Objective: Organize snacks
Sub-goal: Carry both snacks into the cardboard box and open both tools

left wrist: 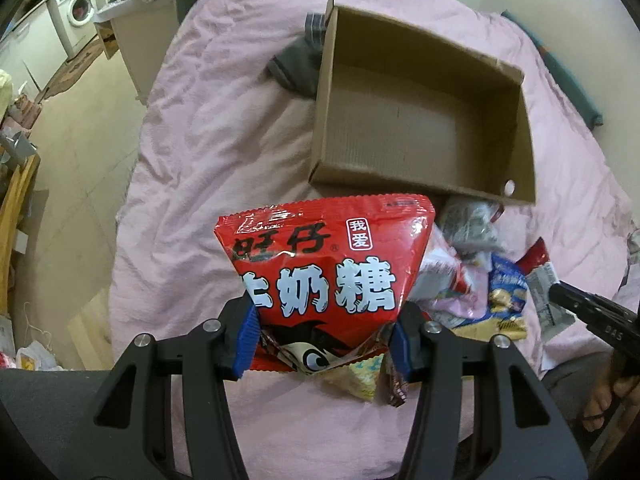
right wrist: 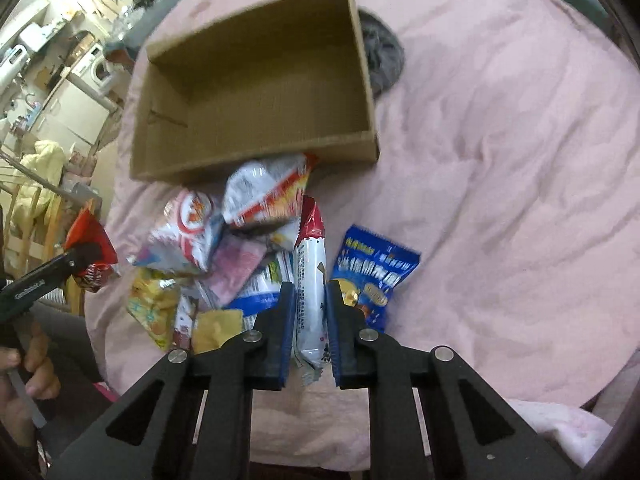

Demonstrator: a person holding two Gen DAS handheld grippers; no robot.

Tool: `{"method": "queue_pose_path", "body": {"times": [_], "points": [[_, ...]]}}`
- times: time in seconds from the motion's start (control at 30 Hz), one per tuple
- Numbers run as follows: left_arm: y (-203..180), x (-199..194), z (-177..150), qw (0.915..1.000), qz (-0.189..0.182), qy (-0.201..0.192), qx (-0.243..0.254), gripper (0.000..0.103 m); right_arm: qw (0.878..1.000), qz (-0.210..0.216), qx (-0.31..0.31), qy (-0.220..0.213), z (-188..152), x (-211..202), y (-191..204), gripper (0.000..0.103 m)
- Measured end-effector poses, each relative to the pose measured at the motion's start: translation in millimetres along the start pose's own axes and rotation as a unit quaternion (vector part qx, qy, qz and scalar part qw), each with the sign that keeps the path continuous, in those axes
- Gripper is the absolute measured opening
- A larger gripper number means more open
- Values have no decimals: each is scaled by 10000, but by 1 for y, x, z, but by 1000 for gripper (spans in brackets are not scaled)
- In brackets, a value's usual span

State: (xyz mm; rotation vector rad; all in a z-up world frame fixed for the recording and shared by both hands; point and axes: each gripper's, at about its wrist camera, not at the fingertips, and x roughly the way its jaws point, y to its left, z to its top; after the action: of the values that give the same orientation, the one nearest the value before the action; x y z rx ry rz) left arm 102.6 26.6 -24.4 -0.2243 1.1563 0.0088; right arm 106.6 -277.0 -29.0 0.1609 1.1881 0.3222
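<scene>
Left wrist view: cardboard box [left wrist: 424, 108] on pink bedspread [left wrist: 224, 128] | left gripper [left wrist: 322, 344] clamps red candy bag [left wrist: 326, 276] | right gripper [right wrist: 310, 336] pinches white wrapper [right wrist: 310, 300] above snack pile [right wrist: 208, 256]

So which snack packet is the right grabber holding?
The long white packet with a red end, pinched upright between the right gripper pads. The blue packet and the others lie loose on the pink blanket.
</scene>
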Motion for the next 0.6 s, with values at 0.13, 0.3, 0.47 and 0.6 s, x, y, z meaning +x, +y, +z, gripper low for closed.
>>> {"method": "queue_pose_path", "body": {"times": [0.13,0.3,0.47,0.6], "points": [[-11,-12,14,9999,-45,-117,90,50,9983,267,-70,-523,29,-21,2,16],[-34,-21,45,9984,19,-370,429,50,9941,514,-154,-940,58,-26,14,16],[-51,-18,80,9966,77,-590,578,50,9905,676,-192,-1181,86,-22,21,16],[-62,-11,102,9955,130,-682,652,50,9886,774,-205,-1275,101,-10,23,16]]}}
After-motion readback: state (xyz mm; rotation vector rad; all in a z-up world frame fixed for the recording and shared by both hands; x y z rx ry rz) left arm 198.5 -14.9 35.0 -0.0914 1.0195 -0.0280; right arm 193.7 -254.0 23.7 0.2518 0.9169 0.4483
